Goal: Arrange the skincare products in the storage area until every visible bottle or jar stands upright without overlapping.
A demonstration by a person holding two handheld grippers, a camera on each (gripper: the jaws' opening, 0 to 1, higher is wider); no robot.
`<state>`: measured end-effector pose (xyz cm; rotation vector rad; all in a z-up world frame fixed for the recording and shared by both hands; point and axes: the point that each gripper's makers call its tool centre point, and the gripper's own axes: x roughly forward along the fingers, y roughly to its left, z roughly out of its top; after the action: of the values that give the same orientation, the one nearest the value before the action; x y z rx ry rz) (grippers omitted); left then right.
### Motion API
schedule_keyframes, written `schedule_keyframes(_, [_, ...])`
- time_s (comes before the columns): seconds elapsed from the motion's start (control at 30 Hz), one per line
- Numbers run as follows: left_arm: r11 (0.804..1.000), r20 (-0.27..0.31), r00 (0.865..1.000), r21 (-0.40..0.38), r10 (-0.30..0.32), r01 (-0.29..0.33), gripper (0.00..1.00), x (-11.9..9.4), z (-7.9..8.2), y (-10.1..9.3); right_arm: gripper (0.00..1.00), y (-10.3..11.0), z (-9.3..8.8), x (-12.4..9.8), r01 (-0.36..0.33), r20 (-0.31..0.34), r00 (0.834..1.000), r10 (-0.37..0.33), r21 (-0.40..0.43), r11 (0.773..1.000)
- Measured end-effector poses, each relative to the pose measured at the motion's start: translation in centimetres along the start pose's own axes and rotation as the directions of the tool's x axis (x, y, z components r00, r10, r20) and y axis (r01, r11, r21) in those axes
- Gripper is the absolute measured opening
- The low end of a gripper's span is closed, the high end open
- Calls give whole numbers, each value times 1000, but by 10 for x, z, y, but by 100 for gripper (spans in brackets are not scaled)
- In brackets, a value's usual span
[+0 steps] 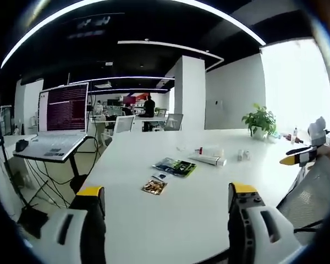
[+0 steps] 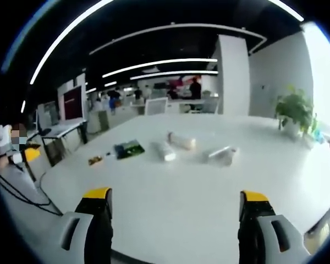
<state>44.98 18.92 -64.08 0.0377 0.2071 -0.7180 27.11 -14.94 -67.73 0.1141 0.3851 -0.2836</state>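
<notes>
Several white skincare products lie on their sides on the white table (image 2: 170,214): a bottle (image 2: 166,151), a tube with a pinkish end (image 2: 181,141) and another tube (image 2: 223,155). In the left gripper view the same group is a lying white tube (image 1: 208,159) and small jars (image 1: 243,155), far from me. My left gripper (image 1: 166,192) is open over the table's near edge, with nothing between its jaws. My right gripper (image 2: 176,195) is open too, well short of the bottles. It also shows at the right edge of the left gripper view, yellow-tipped (image 1: 300,158).
A green packet (image 1: 175,166) and a small brown sachet (image 1: 154,187) lie on the table left of the products. A potted plant (image 1: 259,121) stands at the far corner. A laptop (image 1: 60,118) sits on a stand to the left, with cables below. People stand in the background.
</notes>
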Motion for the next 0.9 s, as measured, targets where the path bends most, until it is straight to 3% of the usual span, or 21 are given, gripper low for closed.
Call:
schedule_keyframes(0.23, [999, -87, 996, 17, -29, 31, 91, -1, -14, -5, 99, -3, -13, 1, 7, -67, 998, -5, 35, 999])
schedule_keyframes(0.47, [997, -165, 984, 27, -66, 72, 93, -4, -24, -14, 99, -1, -27, 0, 15, -165, 986, -13, 15, 1000])
schedule_keyframes(0.6, [994, -206, 974, 39, -92, 102, 92, -3, -30, -21, 99, -4, -25, 0, 16, -155, 988, -12, 24, 1000])
schedule_keyframes(0.9, [992, -236, 966, 41, -105, 118, 84, -2, -34, -24, 99, -10, -22, -1, 47, -139, 989, -43, 24, 999])
